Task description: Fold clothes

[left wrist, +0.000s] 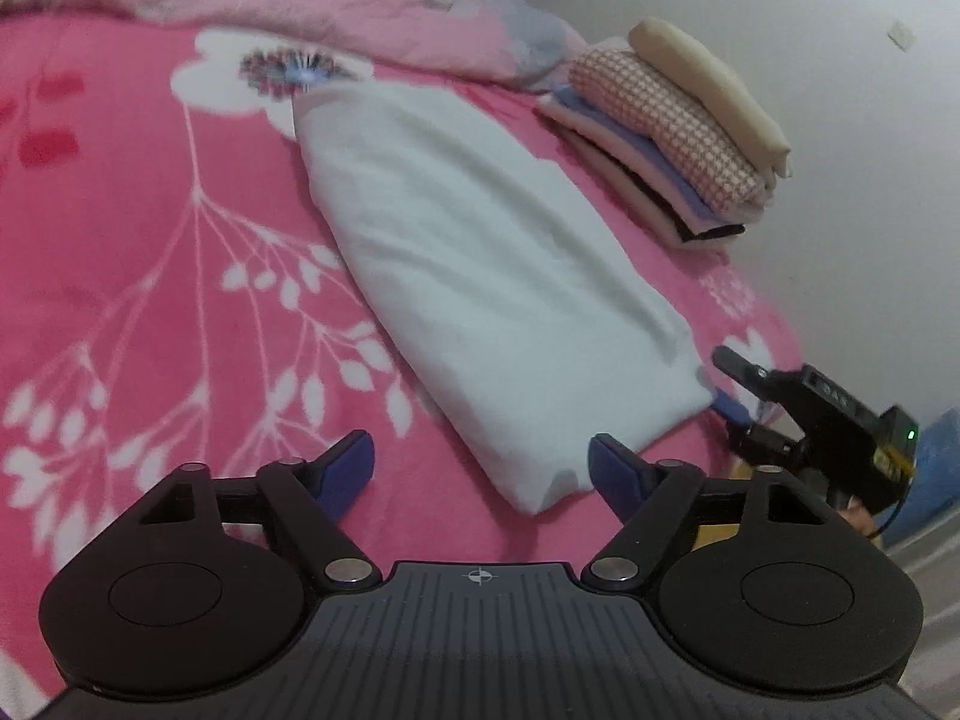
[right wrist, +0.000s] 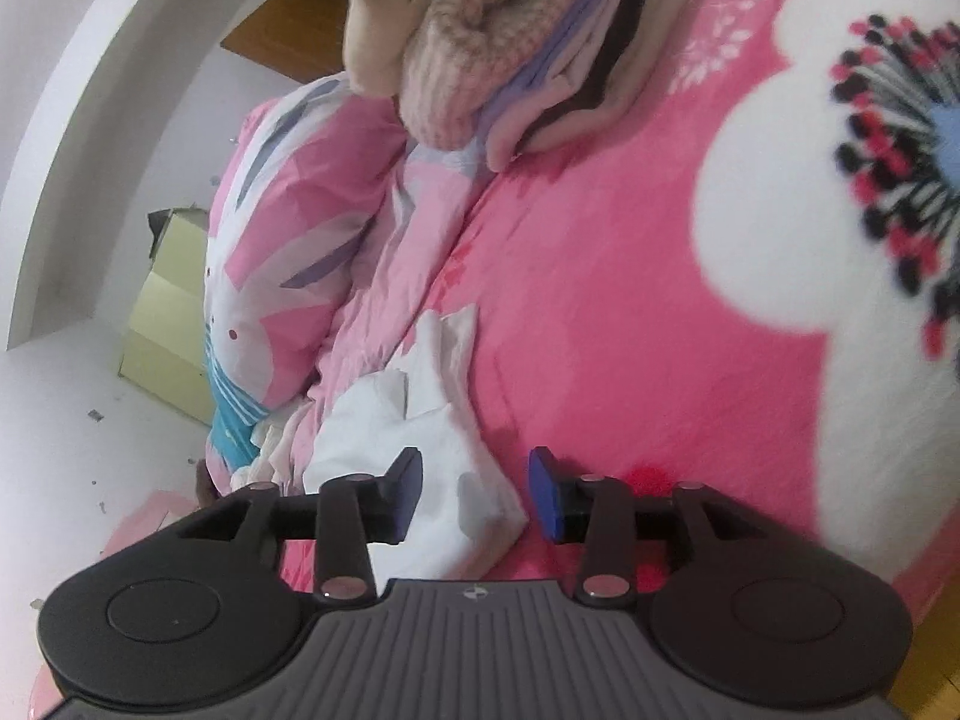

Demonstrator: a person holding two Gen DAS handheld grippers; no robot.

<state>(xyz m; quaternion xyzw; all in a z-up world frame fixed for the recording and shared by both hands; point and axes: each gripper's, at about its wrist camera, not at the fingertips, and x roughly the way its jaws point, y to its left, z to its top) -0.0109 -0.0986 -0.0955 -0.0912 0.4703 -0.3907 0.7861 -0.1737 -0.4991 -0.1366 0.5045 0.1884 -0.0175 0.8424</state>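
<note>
A white garment (left wrist: pixel 480 276) lies folded into a long strip on the pink floral blanket (left wrist: pixel 150 252). My left gripper (left wrist: pixel 480 468) is open, its fingers beside the strip's near end, not holding it. The right gripper (left wrist: pixel 729 387) shows at the strip's right near corner in the left wrist view. In the right wrist view my right gripper (right wrist: pixel 474 495) is open, with the white garment's end (right wrist: pixel 420 420) lying between and beyond its fingers. A stack of folded clothes (left wrist: pixel 678 138) sits at the bed's far right; it also shows in the right wrist view (right wrist: pixel 498 42).
A pink patterned quilt (right wrist: pixel 312 240) is bunched along the bed's edge. A yellow box (right wrist: pixel 174 318) stands on the white floor beside the bed. The wall (left wrist: pixel 810 60) is behind the stack.
</note>
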